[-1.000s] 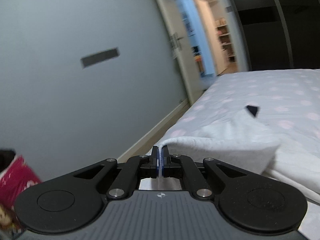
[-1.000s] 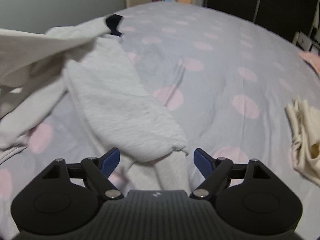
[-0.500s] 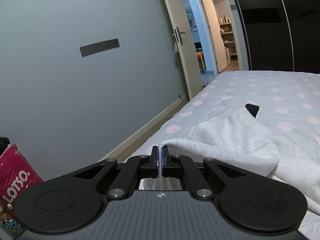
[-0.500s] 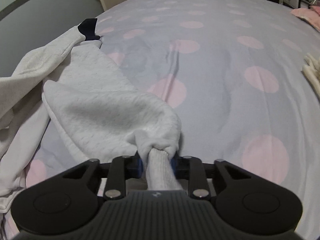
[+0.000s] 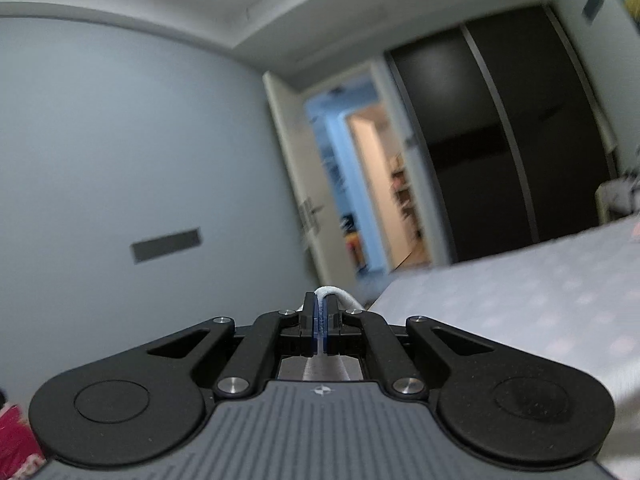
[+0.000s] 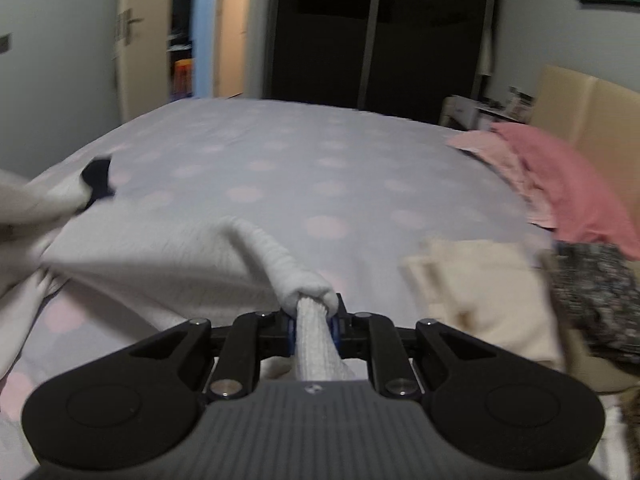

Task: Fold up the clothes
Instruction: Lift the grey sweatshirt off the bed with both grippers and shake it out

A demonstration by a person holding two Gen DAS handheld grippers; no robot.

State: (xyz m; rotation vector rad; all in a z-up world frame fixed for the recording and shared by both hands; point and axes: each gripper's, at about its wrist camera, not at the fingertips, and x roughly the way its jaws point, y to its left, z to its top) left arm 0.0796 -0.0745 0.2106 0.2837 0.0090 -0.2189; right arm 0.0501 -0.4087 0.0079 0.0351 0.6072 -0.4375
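A light grey sweatshirt (image 6: 160, 248) with a dark neck label (image 6: 97, 178) hangs lifted over the bed. My right gripper (image 6: 314, 322) is shut on its ribbed sleeve cuff (image 6: 310, 304), and the sleeve stretches away to the left. My left gripper (image 5: 320, 316) is shut on a thin edge of the same sweatshirt (image 5: 336, 294); only a small fold shows above the fingers. The left wrist view points up at the wall and doorway, so the rest of the garment is hidden there.
The bed (image 6: 320, 160) has a pale sheet with pink dots. A cream garment (image 6: 480, 292), a dark patterned one (image 6: 596, 300) and pink clothes (image 6: 560, 184) lie at its right side. An open door (image 5: 360, 200) and dark wardrobe (image 5: 500, 140) stand beyond.
Both grippers have risen and tilted up with the sweatshirt. The right gripper, open a second ago, closed on the cuff and now lifts it off the bed.
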